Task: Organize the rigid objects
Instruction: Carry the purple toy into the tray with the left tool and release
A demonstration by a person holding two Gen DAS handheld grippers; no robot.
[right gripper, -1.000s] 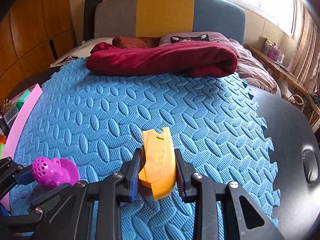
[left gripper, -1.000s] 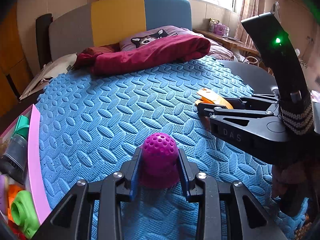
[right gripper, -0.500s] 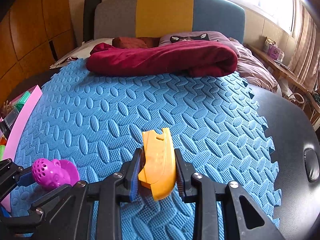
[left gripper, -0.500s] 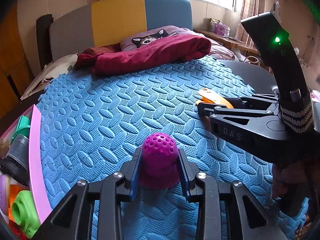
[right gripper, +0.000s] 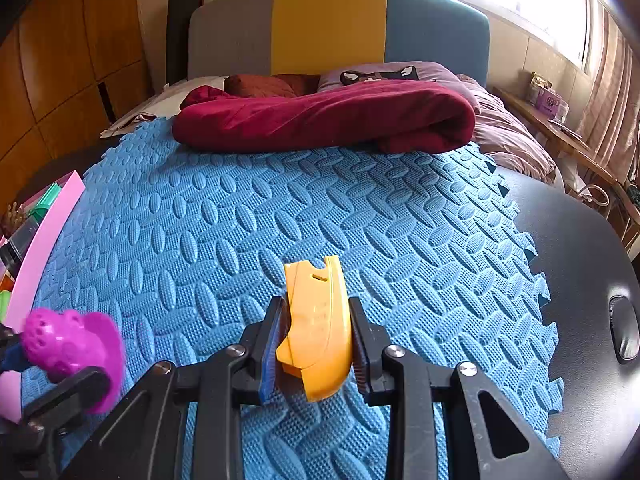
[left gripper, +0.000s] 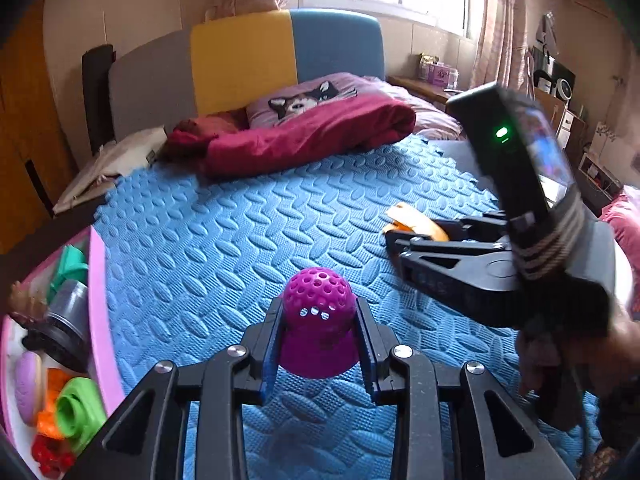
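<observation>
A purple perforated dome toy point(left gripper: 319, 320) with a flared base sits between the pads of my left gripper point(left gripper: 319, 334), which is shut on it just above the blue foam mat point(left gripper: 224, 248). The same purple toy point(right gripper: 70, 346) shows blurred at the lower left of the right wrist view. My right gripper point(right gripper: 316, 338) is shut on an orange curved plastic piece point(right gripper: 316, 316) that rests low on the mat point(right gripper: 360, 208). From the left wrist view the right gripper point(left gripper: 394, 236) stands to the right with the orange piece point(left gripper: 416, 222) poking out of it.
A pink-rimmed box point(left gripper: 98, 292) at the left mat edge holds several toys, among them a green ring point(left gripper: 76, 404) and a grey cylinder point(left gripper: 68, 320). A dark red blanket point(right gripper: 328, 120) lies across the far end. Bare black table point(right gripper: 580, 264) borders the mat's right side.
My left gripper has lifted with the purple toy, which now hangs clear of the mat and looks blurred in the right wrist view. The right gripper and orange piece have stayed put.
</observation>
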